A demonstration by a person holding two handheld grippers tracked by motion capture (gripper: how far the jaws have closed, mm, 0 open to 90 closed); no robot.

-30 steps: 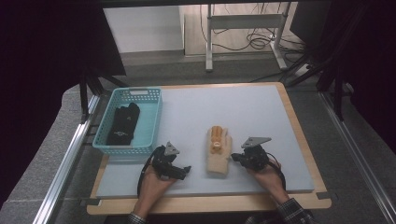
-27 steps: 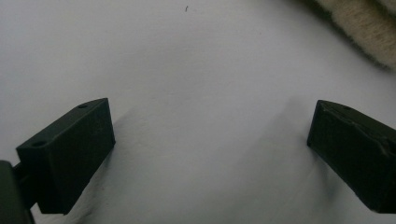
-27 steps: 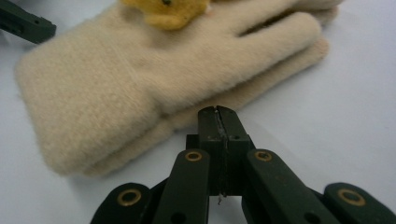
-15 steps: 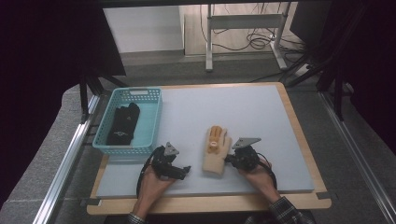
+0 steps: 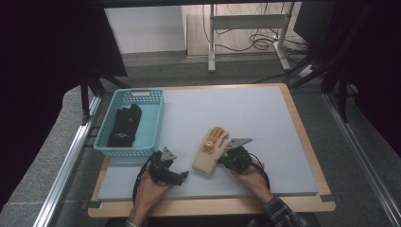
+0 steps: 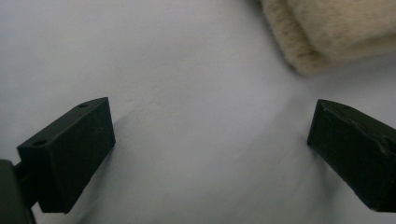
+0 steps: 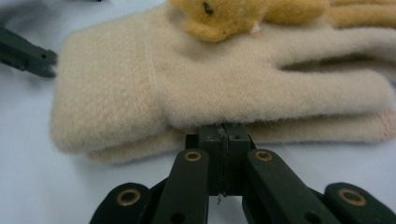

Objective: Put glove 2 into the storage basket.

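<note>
A cream woolly glove (image 5: 210, 151) with an orange-yellow top (image 5: 215, 138) lies tilted on the pale blue mat near the front. In the right gripper view the glove (image 7: 210, 84) looks like two stacked layers. My right gripper (image 5: 222, 161) is at its right edge. Its jaws (image 7: 219, 133) are shut, tips against the fuzzy side, with nothing visibly between them. My left gripper (image 5: 182, 175) rests on the mat just left of the cuff. It stands open (image 6: 210, 140) over bare mat, and the cuff (image 6: 336, 32) lies beyond its right jaw.
A teal basket (image 5: 158, 118) at the left holds black gloves (image 5: 125, 125). The mat (image 5: 265, 113) sits on a wooden board with a raised edge. One jaw of the left gripper (image 7: 28, 53) shows beyond the cuff in the right gripper view.
My right gripper has moved left against the glove. The glove has shifted a little left and tilted, cuff toward the left gripper. The left gripper has stayed put.
</note>
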